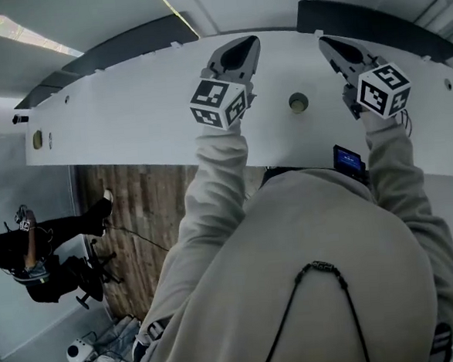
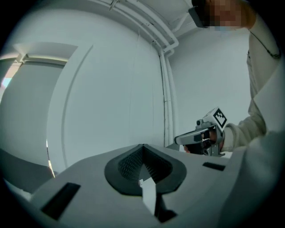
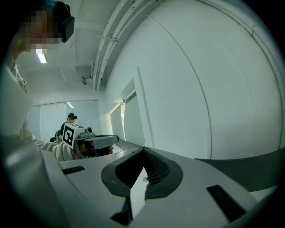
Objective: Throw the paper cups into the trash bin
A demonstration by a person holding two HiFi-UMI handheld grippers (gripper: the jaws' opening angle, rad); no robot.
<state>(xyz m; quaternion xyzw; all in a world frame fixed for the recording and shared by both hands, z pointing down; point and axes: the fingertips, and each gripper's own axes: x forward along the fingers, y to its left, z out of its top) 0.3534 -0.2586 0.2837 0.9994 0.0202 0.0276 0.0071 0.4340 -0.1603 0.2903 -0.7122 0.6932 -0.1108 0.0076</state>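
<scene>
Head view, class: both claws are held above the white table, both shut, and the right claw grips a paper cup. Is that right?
Not quite. The right claw grips nothing: the right gripper view shows its jaws closed together with no cup between them. The rest stands: it and the left claw are held above the white table, both shut.

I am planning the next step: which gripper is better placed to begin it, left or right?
Neither clearly. The left gripper and the right gripper are side by side over the long white table, both shut and empty. No paper cup or trash bin shows, so I cannot favour either.
</scene>
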